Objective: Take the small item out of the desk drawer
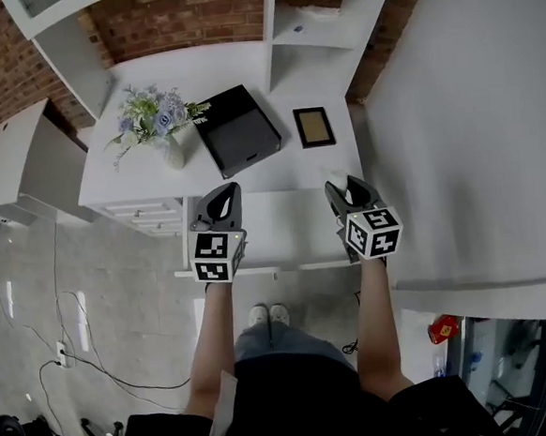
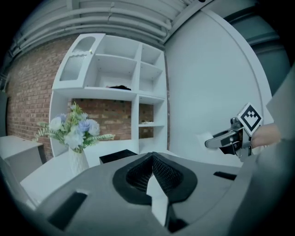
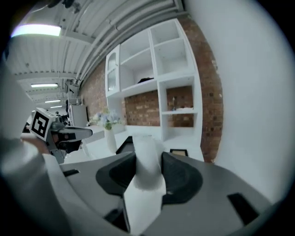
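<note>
The desk drawer (image 1: 279,235) stands pulled out below the white desk (image 1: 233,65), and what lies inside it I cannot make out. My right gripper (image 1: 347,193) hovers over the drawer's right side. It is shut on a small white roll-like item (image 3: 146,161) that sticks up between its pads. My left gripper (image 1: 221,197) hangs over the drawer's left side, shut and empty, its tips meeting (image 2: 152,156). Each gripper shows in the other's view: the right gripper (image 2: 222,140) and the left gripper (image 3: 73,133).
On the desk stand a vase of flowers (image 1: 157,118), a black box (image 1: 238,129) and a small picture frame (image 1: 314,126). White shelves (image 1: 319,25) rise behind the desk, a white wall (image 1: 473,131) runs along the right, and a low white cabinet (image 1: 14,157) stands at the left.
</note>
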`<state>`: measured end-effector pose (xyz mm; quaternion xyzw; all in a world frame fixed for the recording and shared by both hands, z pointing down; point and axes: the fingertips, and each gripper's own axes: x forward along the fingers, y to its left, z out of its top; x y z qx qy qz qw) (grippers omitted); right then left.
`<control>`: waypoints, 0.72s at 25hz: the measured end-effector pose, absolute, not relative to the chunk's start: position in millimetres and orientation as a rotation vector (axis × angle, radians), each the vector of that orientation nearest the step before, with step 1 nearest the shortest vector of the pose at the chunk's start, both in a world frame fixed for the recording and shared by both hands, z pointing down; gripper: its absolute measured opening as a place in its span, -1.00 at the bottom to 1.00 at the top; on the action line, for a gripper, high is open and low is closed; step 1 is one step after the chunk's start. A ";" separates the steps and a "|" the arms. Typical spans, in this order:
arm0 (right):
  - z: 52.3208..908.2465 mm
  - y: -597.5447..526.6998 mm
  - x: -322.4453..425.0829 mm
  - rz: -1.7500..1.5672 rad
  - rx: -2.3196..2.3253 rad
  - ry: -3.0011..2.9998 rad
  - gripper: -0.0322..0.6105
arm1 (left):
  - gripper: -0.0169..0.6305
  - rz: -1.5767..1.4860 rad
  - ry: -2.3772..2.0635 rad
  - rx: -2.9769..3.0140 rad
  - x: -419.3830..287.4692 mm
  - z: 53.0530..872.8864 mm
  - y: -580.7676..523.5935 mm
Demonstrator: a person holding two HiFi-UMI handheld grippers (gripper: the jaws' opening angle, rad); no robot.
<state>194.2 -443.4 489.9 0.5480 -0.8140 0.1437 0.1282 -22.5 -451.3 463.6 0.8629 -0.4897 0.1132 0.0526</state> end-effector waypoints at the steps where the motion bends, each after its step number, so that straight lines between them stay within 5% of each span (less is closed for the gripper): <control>1: 475.8 -440.4 195.2 0.380 1.638 -2.396 -0.39 | -0.92 0.333 -1.496 2.639 -22.7 454.8 -450.8; 18: 401.9 -379.6 208.4 0.099 2.029 -2.543 -0.39 | -0.92 0.254 -1.533 2.735 -31.6 410.5 -412.5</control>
